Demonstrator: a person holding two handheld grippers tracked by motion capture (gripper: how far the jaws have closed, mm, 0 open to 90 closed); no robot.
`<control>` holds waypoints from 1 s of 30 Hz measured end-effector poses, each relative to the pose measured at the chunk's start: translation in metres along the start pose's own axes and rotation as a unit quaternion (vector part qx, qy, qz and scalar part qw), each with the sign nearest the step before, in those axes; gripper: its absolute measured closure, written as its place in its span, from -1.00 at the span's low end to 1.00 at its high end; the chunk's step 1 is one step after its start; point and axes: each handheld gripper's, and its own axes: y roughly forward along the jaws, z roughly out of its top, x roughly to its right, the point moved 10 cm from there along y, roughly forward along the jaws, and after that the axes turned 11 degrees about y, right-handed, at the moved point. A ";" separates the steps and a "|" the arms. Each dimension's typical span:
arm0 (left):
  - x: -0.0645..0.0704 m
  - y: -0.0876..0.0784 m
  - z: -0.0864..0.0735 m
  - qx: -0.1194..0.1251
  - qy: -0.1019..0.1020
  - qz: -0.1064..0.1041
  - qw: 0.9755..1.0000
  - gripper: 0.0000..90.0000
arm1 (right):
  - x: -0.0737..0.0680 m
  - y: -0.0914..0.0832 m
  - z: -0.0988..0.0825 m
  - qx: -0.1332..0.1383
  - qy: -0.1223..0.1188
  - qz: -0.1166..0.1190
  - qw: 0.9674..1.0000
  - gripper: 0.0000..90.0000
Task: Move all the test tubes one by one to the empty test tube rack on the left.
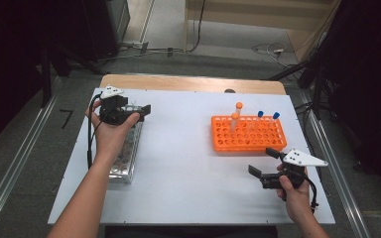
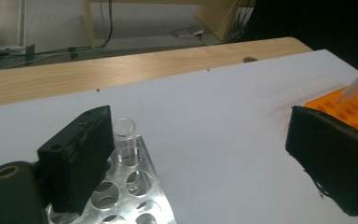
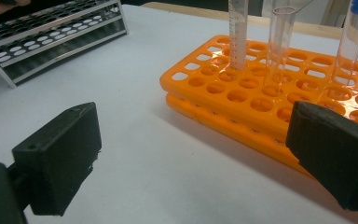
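Glass tube (image 2: 124,128) stands in the metal rack (image 1: 127,153), apparently just set there; left tongs (image 1: 138,111) gape empty beside it. Right tongs (image 1: 264,162), open and empty, wait near the orange rack (image 1: 248,134); fetching another tube looks next.

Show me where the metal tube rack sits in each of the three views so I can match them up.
High view: metal tube rack lies at the table's left, under the left hand.
Left gripper view: its holed top fills the bottom left, beside the near jaw, one clear tube standing in it.
Right gripper view: it lies far off at the top left.
Shared landmark: the orange rack.
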 end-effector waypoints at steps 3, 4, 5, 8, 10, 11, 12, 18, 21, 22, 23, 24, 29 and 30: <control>0.012 -0.010 0.001 0.015 0.001 -0.012 1.000 -0.97 | -0.001 0.001 0.003 0.003 -0.003 -0.001 1.000 -0.96; 0.015 -0.014 0.001 0.018 0.004 -0.013 1.000 -0.98 | -0.001 0.001 0.004 0.002 -0.001 -0.003 1.000 -0.97; 0.019 -0.016 0.000 0.022 0.005 -0.015 1.000 -0.99 | 0.000 0.001 0.005 0.003 -0.002 -0.003 1.000 -0.97; 0.031 -0.024 -0.004 0.031 0.006 -0.019 0.999 -1.00 | 0.001 0.002 0.010 0.006 0.004 -0.002 1.000 -0.98; 0.039 -0.028 -0.008 0.039 0.003 -0.027 0.999 -1.00 | 0.002 0.004 0.013 0.006 0.010 -0.002 1.000 -0.98; 0.044 -0.029 -0.011 0.039 0.002 -0.032 0.999 -1.00 | 0.001 0.004 0.015 0.007 0.013 -0.001 1.000 -0.98; 0.050 -0.030 -0.015 0.035 0.004 -0.036 0.999 -1.00 | 0.001 0.004 0.017 0.006 0.018 -0.001 1.000 -0.98; 0.071 -0.031 -0.033 0.015 0.029 -0.041 0.999 -1.00 | 0.003 0.008 0.026 0.005 0.018 -0.019 1.000 -0.97; 0.076 -0.034 -0.031 0.024 0.019 -0.048 0.998 -1.00 | 0.007 0.014 0.029 -0.002 0.008 -0.046 0.999 -0.94; 0.078 -0.035 -0.031 0.025 0.022 -0.048 0.998 -1.00 | 0.008 0.016 0.031 -0.002 0.006 -0.046 0.999 -0.94; 0.080 -0.036 -0.031 0.025 0.023 -0.050 0.998 -1.00 | 0.008 0.019 0.034 -0.001 0.008 -0.045 0.999 -0.94; 0.082 -0.036 -0.032 0.025 0.025 -0.052 0.998 -1.00 | 0.008 0.021 0.035 -0.002 0.010 -0.043 0.999 -0.94; 0.090 -0.036 -0.032 0.027 0.026 -0.060 0.997 -1.00 | 0.014 0.035 0.045 0.000 0.020 -0.066 0.998 -0.68; 0.090 -0.035 -0.032 0.025 0.028 -0.061 0.997 -1.00 | 0.015 0.037 0.047 0.002 0.027 -0.072 0.997 -0.58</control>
